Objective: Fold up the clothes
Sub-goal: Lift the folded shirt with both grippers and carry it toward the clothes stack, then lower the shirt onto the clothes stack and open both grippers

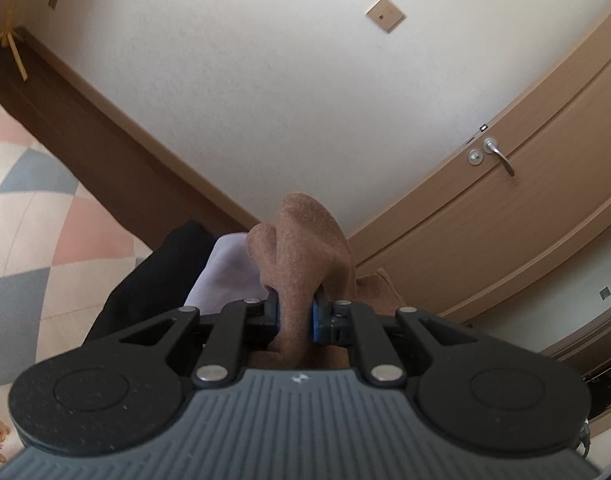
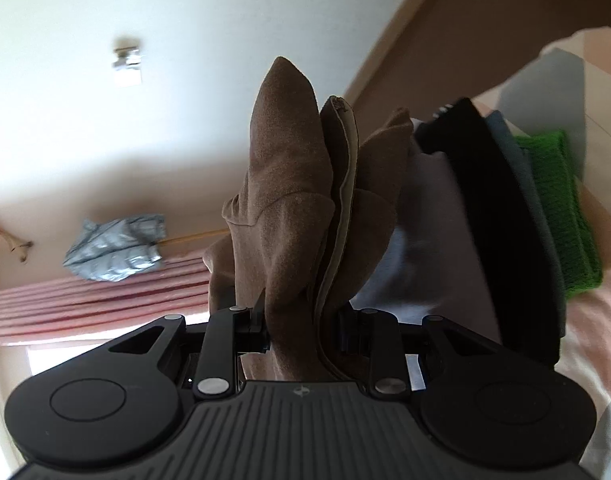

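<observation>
My left gripper [image 1: 295, 314] is shut on a bunched fold of a brown fleece garment [image 1: 305, 248], which stands up between the fingers. My right gripper [image 2: 303, 324] is shut on another part of the same brown garment [image 2: 289, 200], whose pale inner lining shows along one edge. Both grippers hold it raised, with the cameras tilted up toward the wall. Behind it lies a stack of folded clothes: white [image 2: 421, 216], black [image 2: 493, 208], grey-blue and a green knit [image 2: 561, 208]. The white [image 1: 225, 272] and black [image 1: 161, 276] pieces also show in the left wrist view.
A quilted bedspread in pink, blue and white patches [image 1: 33, 216] lies under the clothes. A wooden door with a metal handle [image 1: 497, 156] is to the right in the left wrist view. Pink curtains [image 2: 97, 296] and a hanging grey jacket [image 2: 113, 248] are by the window.
</observation>
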### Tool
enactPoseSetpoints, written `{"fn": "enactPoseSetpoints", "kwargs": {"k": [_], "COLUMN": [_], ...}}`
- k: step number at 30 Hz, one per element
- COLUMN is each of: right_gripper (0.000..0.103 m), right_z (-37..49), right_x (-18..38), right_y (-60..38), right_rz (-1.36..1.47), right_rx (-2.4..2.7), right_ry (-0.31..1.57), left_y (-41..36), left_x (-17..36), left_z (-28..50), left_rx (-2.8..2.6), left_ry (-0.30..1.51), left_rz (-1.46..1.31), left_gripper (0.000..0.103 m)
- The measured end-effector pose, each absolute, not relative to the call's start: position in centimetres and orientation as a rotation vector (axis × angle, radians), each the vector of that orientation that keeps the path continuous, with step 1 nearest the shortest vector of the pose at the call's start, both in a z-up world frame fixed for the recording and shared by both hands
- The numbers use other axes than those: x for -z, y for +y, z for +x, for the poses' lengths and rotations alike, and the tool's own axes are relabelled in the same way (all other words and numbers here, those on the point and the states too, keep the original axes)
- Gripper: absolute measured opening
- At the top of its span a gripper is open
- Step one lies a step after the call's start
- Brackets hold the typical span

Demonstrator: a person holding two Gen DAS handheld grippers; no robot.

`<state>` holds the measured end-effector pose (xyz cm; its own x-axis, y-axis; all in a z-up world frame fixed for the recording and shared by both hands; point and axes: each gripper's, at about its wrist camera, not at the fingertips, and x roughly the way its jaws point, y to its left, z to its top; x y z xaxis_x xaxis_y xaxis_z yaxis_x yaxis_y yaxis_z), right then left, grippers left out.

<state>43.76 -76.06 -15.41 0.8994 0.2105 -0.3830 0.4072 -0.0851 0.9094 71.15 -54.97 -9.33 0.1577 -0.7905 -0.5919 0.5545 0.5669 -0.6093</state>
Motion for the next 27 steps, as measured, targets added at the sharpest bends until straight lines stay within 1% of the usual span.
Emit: {"fn": "enactPoseSetpoints", "kwargs": {"k": [8,9,11,12,14,16,18,21,24,26,27], "right_gripper": [0.031,0.033,0.047,0.051,0.051,0.059,0.063,0.063,0.063,0.071,0.078], "right_z": [44.8,44.8,44.9,44.8,44.7,44.3,43.6,42.2,42.4,42.8,42.8], "right_x": [18.4,18.6,18.8,18.8,18.2,16.4,13.8,10.2,8.3,7.9,7.9], "right_y": [-76.6,-76.6,-76.6,-76.7,-76.8,-77.2,-77.3,-76.6,-73.7,-71.0,-69.5], "right_rz": [1.626,1.603,1.524,1.49,1.419,1.286,1.104,0.792,0.484,0.292,0.204], "right_rx": [0.199,0.202,0.217,0.221,0.228,0.248,0.302,0.392,0.29,0.169,0.11], "right_ry": [0.551,0.561,0.587,0.595,0.604,0.613,0.62,0.558,0.501,0.488,0.481], "left_y": [-53.6,-53.7,-53.9,-54.0,-53.9,-53.1,-52.0,-51.1,-51.5,-51.7,-51.7], "left_x": [12.8,13.2,13.8,13.7,13.1,11.7,9.7,6.9,6.0,6.6,7.1], "left_z": [71.5,71.6,71.7,71.9,72.1,71.9,71.2,68.9,65.7,64.1,63.4], "left_rx": [0.957,0.945,0.921,0.914,0.894,0.849,0.793,0.782,0.856,0.909,0.921], "left_ry": [1.058,1.065,1.072,1.071,1.06,1.013,0.934,0.807,0.751,0.758,0.764], "left_rz": [-0.33,-0.317,-0.285,-0.277,-0.273,-0.258,-0.223,-0.156,-0.064,-0.034,-0.025], "left_gripper": [0.01,0.011,0.016,0.018,0.02,0.021,0.02,0.019,0.019,0.019,0.019]}}
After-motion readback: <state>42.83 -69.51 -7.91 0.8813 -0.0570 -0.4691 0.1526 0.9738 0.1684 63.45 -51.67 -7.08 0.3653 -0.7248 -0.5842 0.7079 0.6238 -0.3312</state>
